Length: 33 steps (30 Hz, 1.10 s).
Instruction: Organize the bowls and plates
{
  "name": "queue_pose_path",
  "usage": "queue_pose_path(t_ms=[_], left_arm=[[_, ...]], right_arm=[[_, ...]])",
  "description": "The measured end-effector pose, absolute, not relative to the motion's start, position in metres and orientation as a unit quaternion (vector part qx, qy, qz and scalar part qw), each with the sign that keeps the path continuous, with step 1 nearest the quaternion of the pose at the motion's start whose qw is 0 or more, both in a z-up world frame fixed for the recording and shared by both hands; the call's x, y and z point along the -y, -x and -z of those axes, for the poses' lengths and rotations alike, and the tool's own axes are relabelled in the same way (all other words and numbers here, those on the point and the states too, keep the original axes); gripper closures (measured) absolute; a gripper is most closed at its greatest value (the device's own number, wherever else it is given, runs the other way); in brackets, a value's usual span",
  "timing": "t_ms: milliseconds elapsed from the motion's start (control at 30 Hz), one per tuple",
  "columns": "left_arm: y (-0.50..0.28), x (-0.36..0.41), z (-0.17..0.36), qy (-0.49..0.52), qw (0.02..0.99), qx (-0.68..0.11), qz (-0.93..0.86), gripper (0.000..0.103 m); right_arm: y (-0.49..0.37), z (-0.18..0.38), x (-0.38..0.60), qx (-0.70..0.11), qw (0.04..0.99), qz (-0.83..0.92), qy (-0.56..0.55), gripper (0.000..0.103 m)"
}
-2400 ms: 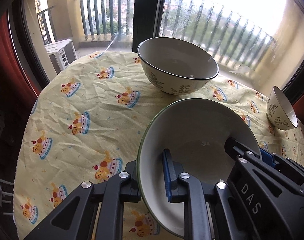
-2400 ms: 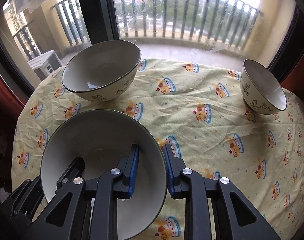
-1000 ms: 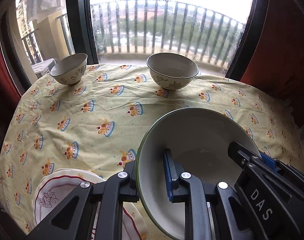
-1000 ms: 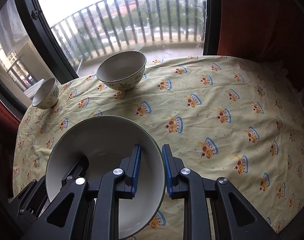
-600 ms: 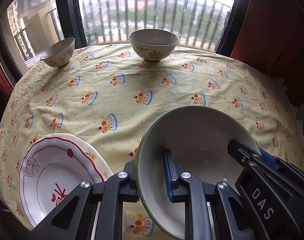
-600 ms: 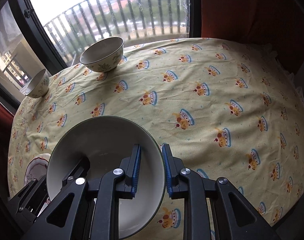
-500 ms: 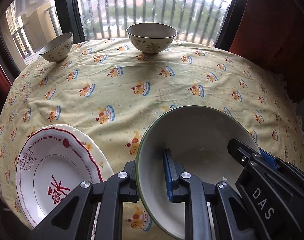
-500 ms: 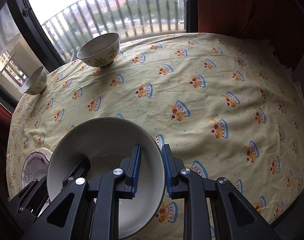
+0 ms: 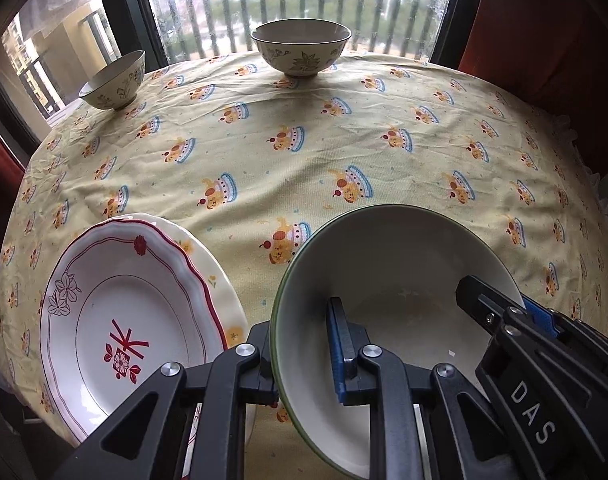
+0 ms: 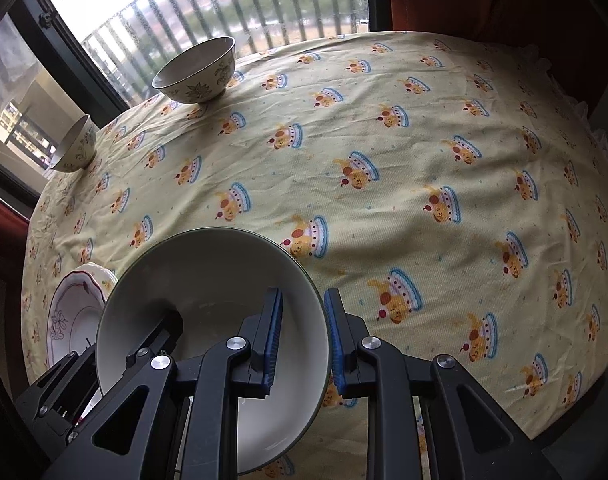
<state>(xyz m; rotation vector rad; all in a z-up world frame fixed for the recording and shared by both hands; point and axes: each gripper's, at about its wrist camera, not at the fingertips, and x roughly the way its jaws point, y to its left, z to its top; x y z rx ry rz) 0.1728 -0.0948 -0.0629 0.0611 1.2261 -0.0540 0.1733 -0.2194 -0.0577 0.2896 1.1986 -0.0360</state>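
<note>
Both grippers hold one large green-rimmed bowl [image 9: 400,280] above the table's near edge. My left gripper [image 9: 304,344] is shut on its left rim. My right gripper [image 10: 304,332] is shut on its right rim; the bowl also shows in the right wrist view [image 10: 207,280]. A red-trimmed white plate [image 9: 119,320] lies on a second plate just left of the bowl, also seen in the right wrist view [image 10: 73,312]. A medium floral bowl [image 9: 300,50] and a small floral bowl [image 9: 113,80] stand at the far edge by the window.
The round table wears a yellow cloth with a cake print [image 9: 344,140]. A window with balcony railings [image 9: 287,4] is behind it. A red curtain [image 9: 544,32] hangs at the right.
Both grippers have carried the big bowl back from the far bowls towards the near edge. The red-trimmed plate has come into view at the left and now sits close beside the bowl.
</note>
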Motion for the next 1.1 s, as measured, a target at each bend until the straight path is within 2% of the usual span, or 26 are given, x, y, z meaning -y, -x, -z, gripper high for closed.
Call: queue_pose_path(t_ms=[100, 133, 367, 400, 467, 533, 767, 1100], left_arm=[[-0.171, 0.094, 0.076, -0.038, 0.793, -0.608, 0.033, 0.081], [-0.170, 0.095, 0.075, -0.039, 0.795, -0.604, 0.035, 0.081], [-0.172, 0.097, 0.073, -0.043, 0.795, -0.604, 0.040, 0.062], [-0.173, 0.097, 0.073, -0.041, 0.794, -0.605, 0.043, 0.060], [-0.175, 0.099, 0.073, -0.036, 0.793, -0.606, 0.057, 0.046], [-0.176, 0.100, 0.071, -0.033, 0.795, -0.602, 0.065, 0.041], [-0.182, 0.099, 0.058, -0.043, 0.806, -0.588, 0.063, 0.031], [-0.199, 0.076, 0.030, -0.034, 0.823, -0.564, 0.057, 0.027]], right_arm=[[-0.170, 0.067, 0.216, -0.575, 0.807, 0.015, -0.133, 0.078], [-0.168, 0.069, 0.216, -0.578, 0.804, 0.014, -0.137, 0.078], [-0.165, 0.067, 0.217, -0.575, 0.804, 0.005, -0.151, 0.077], [-0.166, 0.067, 0.217, -0.574, 0.804, 0.003, -0.153, 0.075], [-0.167, 0.066, 0.216, -0.574, 0.805, 0.001, -0.149, 0.054], [-0.169, 0.064, 0.215, -0.571, 0.807, -0.002, -0.149, 0.046], [-0.175, 0.056, 0.215, -0.562, 0.815, -0.008, -0.142, 0.033], [-0.196, 0.031, 0.194, -0.541, 0.832, -0.033, -0.119, 0.021]])
